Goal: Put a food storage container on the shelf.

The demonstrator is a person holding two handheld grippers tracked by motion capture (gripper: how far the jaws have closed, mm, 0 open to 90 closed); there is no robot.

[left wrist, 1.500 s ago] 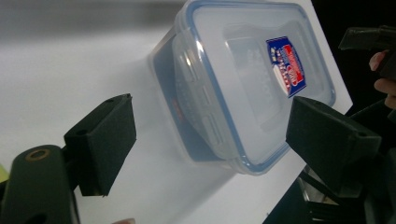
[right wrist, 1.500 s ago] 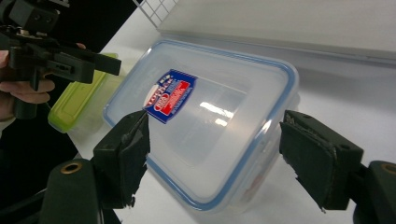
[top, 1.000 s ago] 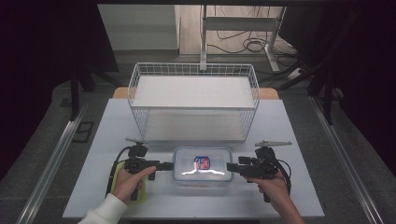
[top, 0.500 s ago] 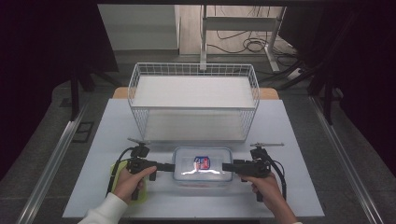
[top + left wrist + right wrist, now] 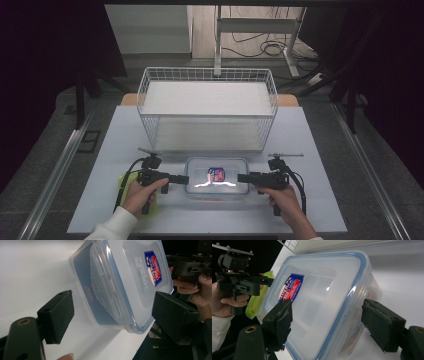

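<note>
Behind clear lidded box (image 5: 217,179): wire basket (image 5: 208,111); both hand-held grippers wide, flanking box; green lid (image 5: 131,192) at left.

My left claw (image 5: 184,179) sits lower left of centre in the high view, level, pointing right, jaws spread wide. My right claw (image 5: 242,178) faces it from lower right of centre, level, jaws apart, having just closed a little. Both forearms enter from the bottom edge, hands wrapped round the grips.

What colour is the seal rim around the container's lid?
Blue, on the clear container lid; clearest in the right gripper view.
</note>
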